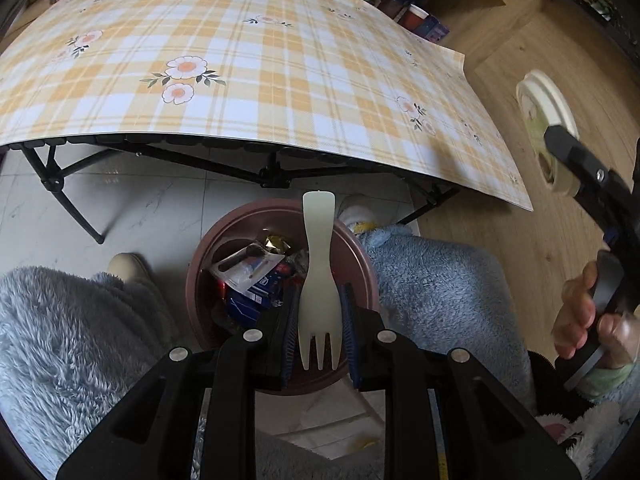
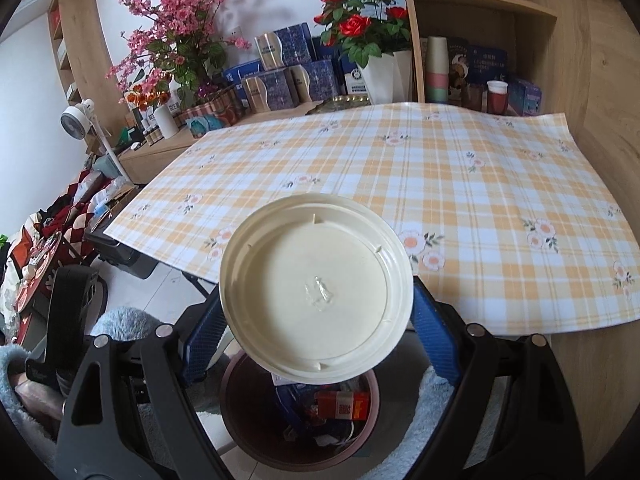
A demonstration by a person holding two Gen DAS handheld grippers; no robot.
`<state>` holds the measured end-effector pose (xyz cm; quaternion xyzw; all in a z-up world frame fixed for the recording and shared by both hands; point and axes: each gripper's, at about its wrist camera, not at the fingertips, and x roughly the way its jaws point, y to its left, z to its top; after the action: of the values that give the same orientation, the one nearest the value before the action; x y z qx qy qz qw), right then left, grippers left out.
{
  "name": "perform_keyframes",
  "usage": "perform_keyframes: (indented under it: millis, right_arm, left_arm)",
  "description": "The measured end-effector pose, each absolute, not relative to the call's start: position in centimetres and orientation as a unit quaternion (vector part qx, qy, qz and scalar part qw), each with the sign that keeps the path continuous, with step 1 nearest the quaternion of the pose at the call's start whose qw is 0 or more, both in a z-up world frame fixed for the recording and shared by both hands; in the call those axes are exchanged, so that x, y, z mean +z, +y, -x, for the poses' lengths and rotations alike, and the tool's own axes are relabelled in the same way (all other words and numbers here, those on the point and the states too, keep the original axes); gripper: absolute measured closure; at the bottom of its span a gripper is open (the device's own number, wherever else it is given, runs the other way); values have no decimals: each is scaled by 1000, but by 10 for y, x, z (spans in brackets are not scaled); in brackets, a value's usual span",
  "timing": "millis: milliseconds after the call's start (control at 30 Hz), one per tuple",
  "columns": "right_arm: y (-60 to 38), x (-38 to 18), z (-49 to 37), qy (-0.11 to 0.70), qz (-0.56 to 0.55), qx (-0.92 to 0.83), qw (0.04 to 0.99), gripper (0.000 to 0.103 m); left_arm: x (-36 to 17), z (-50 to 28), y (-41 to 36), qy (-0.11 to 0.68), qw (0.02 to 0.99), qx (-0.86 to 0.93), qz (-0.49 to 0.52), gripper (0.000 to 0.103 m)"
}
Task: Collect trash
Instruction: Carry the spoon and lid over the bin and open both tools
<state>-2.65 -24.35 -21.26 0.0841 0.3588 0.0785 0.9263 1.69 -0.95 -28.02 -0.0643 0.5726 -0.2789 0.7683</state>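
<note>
The left gripper (image 1: pixel 320 344) clamps a pale plastic fork (image 1: pixel 318 280) above the brown round bin (image 1: pixel 200 280). The right gripper (image 2: pixel 320 320) grips a cream round plastic lid (image 2: pixel 316 300) beside the yellow-checked floral tablecloth (image 2: pixel 460 200), wooden shelves (image 2: pixel 480 4) behind.

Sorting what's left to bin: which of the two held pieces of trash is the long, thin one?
The pale plastic fork in the left tongs, above the brown bin. The right tongs hold a round, wide cream lid.

Fork (image 1: pixel 319 280) and lid (image 2: pixel 316 288) above the bin (image 1: pixel 200 280) of trash, before the table (image 1: pixel 280 60).
</note>
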Motion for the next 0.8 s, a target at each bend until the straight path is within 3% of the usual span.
perform_keyframes:
  millis: [267, 300, 367, 433, 567, 667, 800]
  right_arm:
    - [-242, -222, 27, 372, -93, 81, 920, 19]
    - [-241, -223, 27, 373, -92, 82, 920, 19]
    - [-239, -226, 26, 377, -93, 85, 918, 19]
    - [-236, -230, 26, 383, -92, 88, 915, 19]
    - [-229, -240, 25, 397, -86, 94, 909, 19]
    - [-223, -247, 24, 410, -82, 99, 903, 18]
    - [-215, -256, 22, 422, -76, 104, 897, 18]
  left_arm:
    - [-274, -13, -18, 561, 776, -284, 45, 79]
    - [-273, -12, -18, 558, 780, -281, 41, 74]
    - [-267, -11, -17, 544, 794, -269, 34, 50]
    - [-260, -9, -13, 527, 810, -256, 32, 42]
    - [-243, -8, 0, 484, 851, -199, 35, 17]
    - [-232, -8, 8, 457, 872, -168, 47, 9]
    - [-221, -9, 18, 422, 896, -129, 48, 7]
